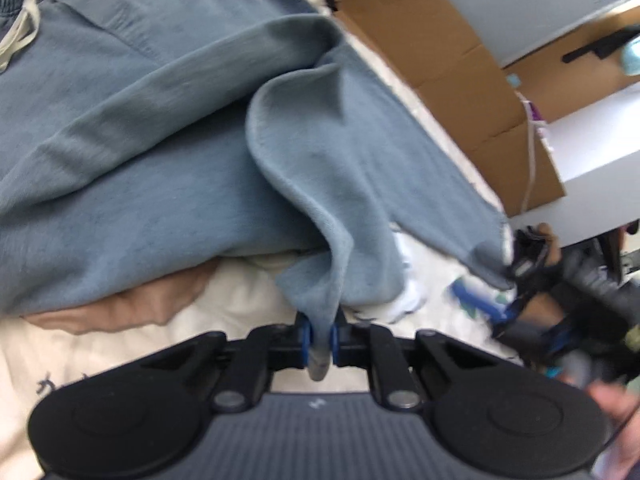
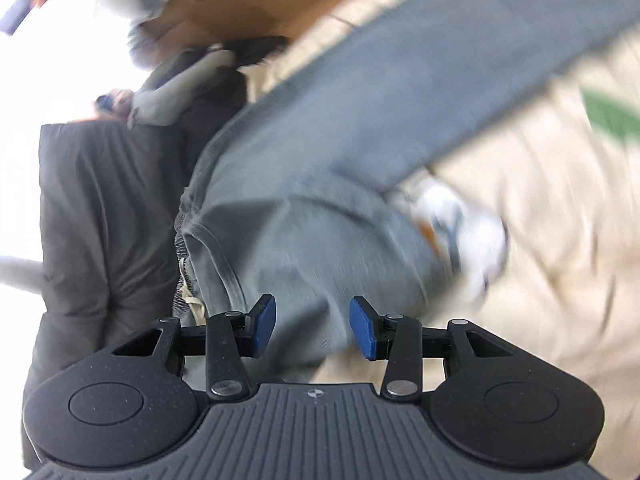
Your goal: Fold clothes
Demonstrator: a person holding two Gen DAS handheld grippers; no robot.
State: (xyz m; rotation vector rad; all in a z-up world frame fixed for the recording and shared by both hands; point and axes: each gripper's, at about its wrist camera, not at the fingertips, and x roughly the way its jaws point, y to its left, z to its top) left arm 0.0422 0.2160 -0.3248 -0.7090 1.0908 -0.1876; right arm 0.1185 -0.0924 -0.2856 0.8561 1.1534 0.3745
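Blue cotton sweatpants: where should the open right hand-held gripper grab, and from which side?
Grip the free hem edge of the blue cotton sweatpants leg lying just ahead of the right hand-held gripper, coming straight in along the cream bedsheet. The left hand-held gripper already pinches another corner.

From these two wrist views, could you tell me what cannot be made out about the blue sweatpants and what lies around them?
- Left wrist view: the blue sweatpants run off the left and top edges, so their full layout is cut off.
- Left wrist view: the tan garment is mostly hidden under the sweatpants.
- Right wrist view: motion blur smears the white item; what it is cannot be told.
- Left wrist view: the cardboard box interior is out of sight.
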